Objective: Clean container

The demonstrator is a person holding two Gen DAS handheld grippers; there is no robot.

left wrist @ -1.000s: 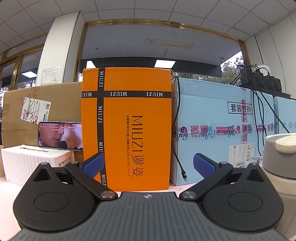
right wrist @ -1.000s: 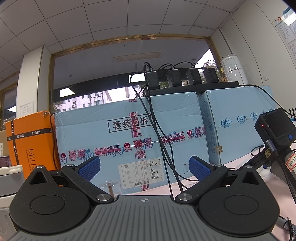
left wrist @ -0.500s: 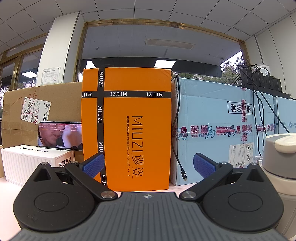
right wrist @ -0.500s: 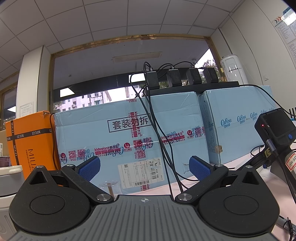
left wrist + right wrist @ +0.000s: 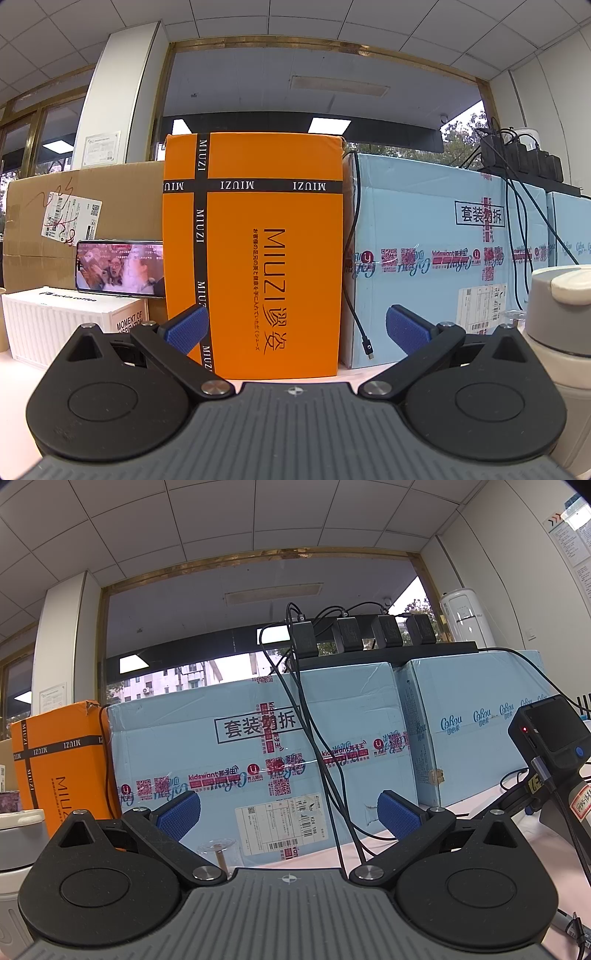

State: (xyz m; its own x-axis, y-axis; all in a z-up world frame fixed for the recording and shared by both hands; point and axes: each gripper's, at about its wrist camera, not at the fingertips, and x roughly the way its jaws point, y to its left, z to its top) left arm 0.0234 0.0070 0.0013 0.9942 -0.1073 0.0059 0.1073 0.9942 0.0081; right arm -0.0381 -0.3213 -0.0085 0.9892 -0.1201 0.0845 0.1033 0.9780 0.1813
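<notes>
On a pale tabletop lined with stacked cartons, a white ribbed box sits at nine o'clock in the left wrist view, a phone propped on it against a brown carton, seemingly for viewing. The left gripper points squarely at an orange MIUZI box, its blue pads spread wide and holding nothing. At three o'clock stands the container to be cleaned, a grey-lidded flask, upright and untouched between the two tools. It reappears at nine o'clock for the right gripper, likewise released and empty, facing a pale blue carton draped with charger cables. A small clear stemmed object sits low before it. Cleaning appears not yet begun.
</notes>
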